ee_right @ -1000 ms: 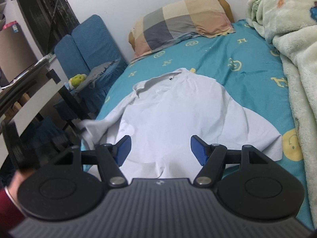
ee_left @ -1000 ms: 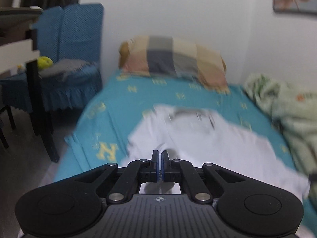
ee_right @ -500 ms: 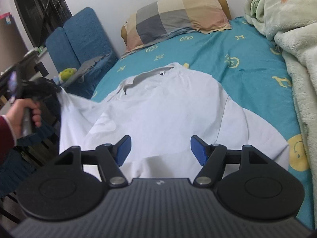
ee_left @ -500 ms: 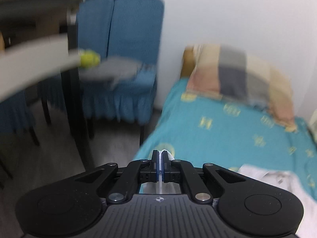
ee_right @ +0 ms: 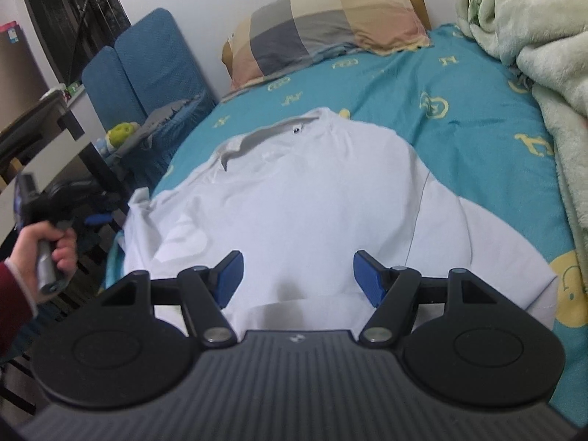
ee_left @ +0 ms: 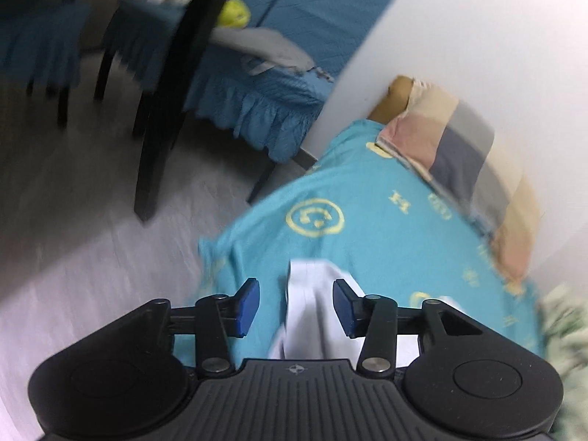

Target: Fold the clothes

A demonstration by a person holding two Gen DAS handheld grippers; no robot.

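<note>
Shirt (ee_right: 312, 213) flat on bed (ee_right: 477, 117). Right tongs (ee_right: 297, 275) wide open above its hem, empty. Left tongs (ee_left: 296, 307) open, sleeve lying between fingers, ungripped.

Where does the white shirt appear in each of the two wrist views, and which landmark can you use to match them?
Left wrist view: only a bunched part of the white shirt shows, low centre, between the open left gripper fingers.
Right wrist view: the white shirt fills the centre, spread on the bed beyond the open right gripper.
Shared landmark: the checked pillow at the bed's head.
</note>
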